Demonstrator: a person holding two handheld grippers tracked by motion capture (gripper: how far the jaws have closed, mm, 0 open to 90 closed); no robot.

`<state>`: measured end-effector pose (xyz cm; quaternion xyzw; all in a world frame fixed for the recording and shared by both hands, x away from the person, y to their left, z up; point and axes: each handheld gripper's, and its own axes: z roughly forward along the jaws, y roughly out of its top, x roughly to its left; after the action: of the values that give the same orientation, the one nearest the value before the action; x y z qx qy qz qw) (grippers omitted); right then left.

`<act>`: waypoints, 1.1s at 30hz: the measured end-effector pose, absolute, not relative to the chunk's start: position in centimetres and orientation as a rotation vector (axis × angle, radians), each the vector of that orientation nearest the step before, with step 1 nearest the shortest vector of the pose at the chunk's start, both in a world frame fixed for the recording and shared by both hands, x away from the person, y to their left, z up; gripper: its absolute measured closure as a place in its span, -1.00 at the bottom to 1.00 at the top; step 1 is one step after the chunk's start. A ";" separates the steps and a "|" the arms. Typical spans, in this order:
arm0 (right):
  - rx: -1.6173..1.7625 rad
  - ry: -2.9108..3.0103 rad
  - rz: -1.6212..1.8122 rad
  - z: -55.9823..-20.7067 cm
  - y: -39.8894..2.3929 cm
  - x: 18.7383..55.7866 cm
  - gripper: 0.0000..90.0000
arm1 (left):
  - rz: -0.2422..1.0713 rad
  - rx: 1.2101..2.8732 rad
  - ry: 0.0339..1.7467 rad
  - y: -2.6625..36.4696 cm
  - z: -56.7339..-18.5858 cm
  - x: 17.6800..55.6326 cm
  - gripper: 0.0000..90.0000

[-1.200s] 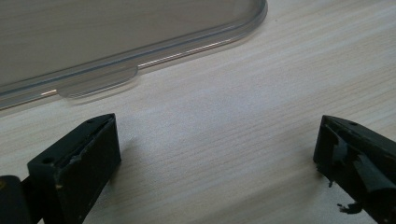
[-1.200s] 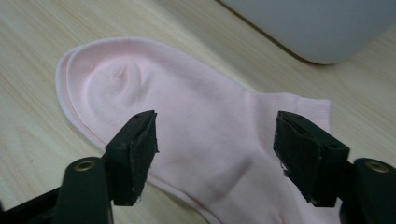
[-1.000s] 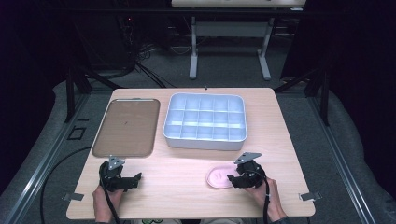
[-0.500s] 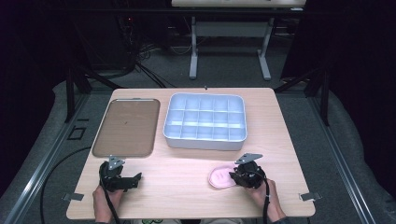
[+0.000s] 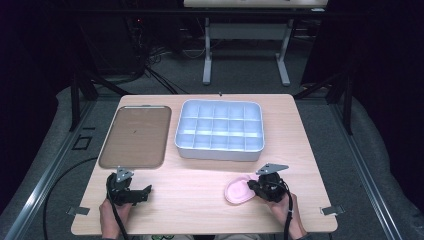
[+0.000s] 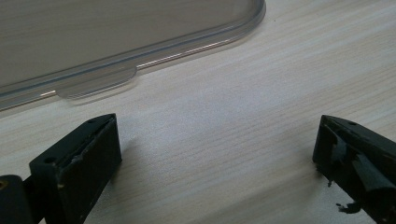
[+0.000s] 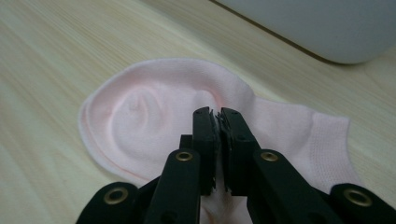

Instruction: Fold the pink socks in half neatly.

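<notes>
Far left of the wooden table [image 5: 200, 175] I see the clear brownish tray [image 5: 135, 136], lying flat and bare, just ahead of my left gripper [image 5: 146, 190]. In the left gripper view the tray's rounded rim [image 6: 140, 53] runs across the top and the light wood lies between the jaws. Left gripper's jaws stand wide apart, nothing between them, nothing touched. It sits low over the near left part of the table, pointing toward the middle, my left hand [image 5: 112, 217] behind it at the table edge.

Centre, toward the far side: white divided bin [image 5: 220, 130], a grid of compartments; I can't make out anything in them from here. It sits just beside the tray, apart from it.

Right of centre, near edge: pink sock [image 5: 236, 190], flat on the wood, a short way in front of the bin and not touching it. My right gripper [image 5: 251, 186] comes at it from the right, right hand [image 5: 280, 202] behind. In the right gripper view the jaws have just been closing and now stand pinched together over the sock [image 7: 154, 112], with a fold of the pink fabric caught between the pads [image 7: 205, 130] near the heel bulge. The rest of the sock lies flat on the wood. Bin's grey-white wall [image 7: 322, 28] shows at the top right of that view.
</notes>
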<state>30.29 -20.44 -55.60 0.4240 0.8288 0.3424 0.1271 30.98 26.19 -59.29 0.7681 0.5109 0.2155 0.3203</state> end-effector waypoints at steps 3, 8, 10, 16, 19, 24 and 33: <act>1.229 2.410 1.062 -54.7 -20.1 29.6 0.89 | 0.567 2.018 1.343 26.2 -59.3 31.0 -0.98; 1.216 2.411 1.125 -53.3 -18.8 28.5 0.89 | 0.567 2.015 1.344 26.2 -59.3 31.0 -0.98; 1.212 2.406 1.137 -52.8 -18.1 28.1 0.89 | 0.567 2.015 1.342 26.2 -59.3 31.0 -0.98; 1.188 2.460 1.144 -52.9 -15.3 28.2 0.89 | 0.567 2.016 1.343 26.2 -59.3 31.0 -0.98; 1.220 2.475 1.113 -53.6 -14.0 28.5 0.89 | 0.566 2.015 1.343 26.2 -59.3 31.0 -0.98; 1.268 2.533 1.045 -55.9 -11.6 29.7 0.86 | 0.567 2.015 1.342 26.2 -59.3 31.0 -0.98; 1.162 2.529 1.133 -55.6 -12.9 29.4 0.08 | 0.566 2.015 1.345 26.2 -59.3 31.0 -0.98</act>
<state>29.39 -12.87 -55.59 0.3858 0.8397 0.3760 0.0683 30.98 26.17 -59.30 0.7669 0.5120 0.2156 0.3212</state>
